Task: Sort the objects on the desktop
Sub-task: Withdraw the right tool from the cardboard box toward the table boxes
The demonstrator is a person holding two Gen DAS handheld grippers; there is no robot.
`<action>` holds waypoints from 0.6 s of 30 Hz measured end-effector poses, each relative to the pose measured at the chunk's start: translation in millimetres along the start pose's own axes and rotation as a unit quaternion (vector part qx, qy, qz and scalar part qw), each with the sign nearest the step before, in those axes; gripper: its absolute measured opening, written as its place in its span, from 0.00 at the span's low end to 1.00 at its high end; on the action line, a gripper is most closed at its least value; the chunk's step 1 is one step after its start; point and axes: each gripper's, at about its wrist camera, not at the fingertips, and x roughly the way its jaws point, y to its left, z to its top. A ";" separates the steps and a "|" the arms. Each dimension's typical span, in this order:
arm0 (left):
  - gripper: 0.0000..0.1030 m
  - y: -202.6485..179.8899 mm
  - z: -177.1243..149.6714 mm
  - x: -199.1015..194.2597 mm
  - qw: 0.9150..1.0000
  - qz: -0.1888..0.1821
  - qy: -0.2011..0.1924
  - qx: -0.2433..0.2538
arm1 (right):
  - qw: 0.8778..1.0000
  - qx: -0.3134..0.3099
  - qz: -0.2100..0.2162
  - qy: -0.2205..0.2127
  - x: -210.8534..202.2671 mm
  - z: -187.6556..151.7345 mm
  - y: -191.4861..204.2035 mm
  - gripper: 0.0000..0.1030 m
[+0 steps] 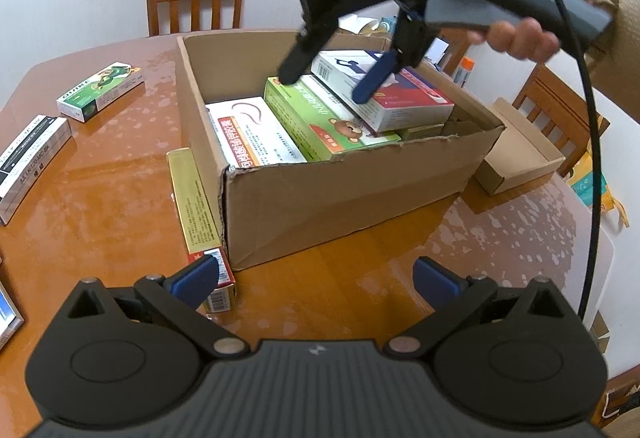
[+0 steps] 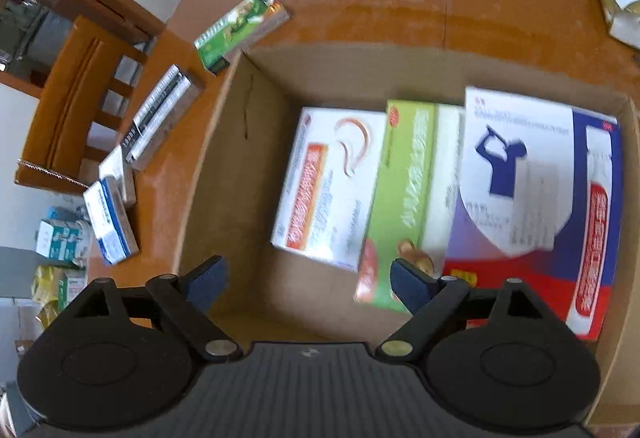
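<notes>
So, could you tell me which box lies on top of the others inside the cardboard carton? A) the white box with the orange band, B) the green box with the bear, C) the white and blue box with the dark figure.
C: the white and blue box rests tilted on the green box in the carton.

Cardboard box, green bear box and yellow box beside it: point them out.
Cardboard box (image 1: 340,197): left wrist view, front wall.
Green bear box (image 1: 320,117): left wrist view, top face.
Yellow box (image 1: 192,193): left wrist view, long top face.
</notes>
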 end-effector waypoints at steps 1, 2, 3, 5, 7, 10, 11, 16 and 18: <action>1.00 -0.2 -0.2 -0.2 1.000 0.001 0.000 0.001 | 1.000 0.002 -0.004 0.001 1.0 -1.7 -1.3 0.89; 1.00 -0.5 -0.5 -0.5 1.000 0.003 -0.001 0.002 | 1.000 0.007 -0.006 -0.001 1.5 -2.6 -3.3 0.89; 1.00 -0.2 -0.6 -1.5 1.000 0.004 -0.002 0.002 | 1.000 0.010 -0.005 -0.003 1.3 -3.4 -4.7 0.89; 1.00 0.4 -0.9 -3.7 1.000 0.008 -0.005 0.004 | 1.000 0.008 0.005 -0.015 -4.6 -6.1 -1.8 0.89; 1.00 1.8 -1.0 -6.8 1.000 0.013 -0.008 0.004 | 0.999 -0.004 0.010 -0.034 -14.9 -10.2 6.5 0.89; 1.00 7.3 -2.0 -13.5 0.999 0.029 -0.014 0.004 | 0.996 -0.046 -0.004 -0.078 -33.1 -15.7 30.8 0.89; 1.00 9.2 -2.3 -15.7 0.999 0.035 -0.016 0.004 | 0.994 -0.062 -0.011 -0.094 -38.6 -17.4 39.5 0.89; 1.00 26.7 -8.2 -29.5 0.998 0.058 -0.026 -0.006 | 0.980 -0.128 -0.002 -0.155 -50.9 -23.0 80.7 0.90; 1.00 34.9 -12.1 -34.5 0.997 0.067 -0.025 -0.011 | 0.978 -0.139 0.005 -0.156 -46.7 -22.4 95.5 0.90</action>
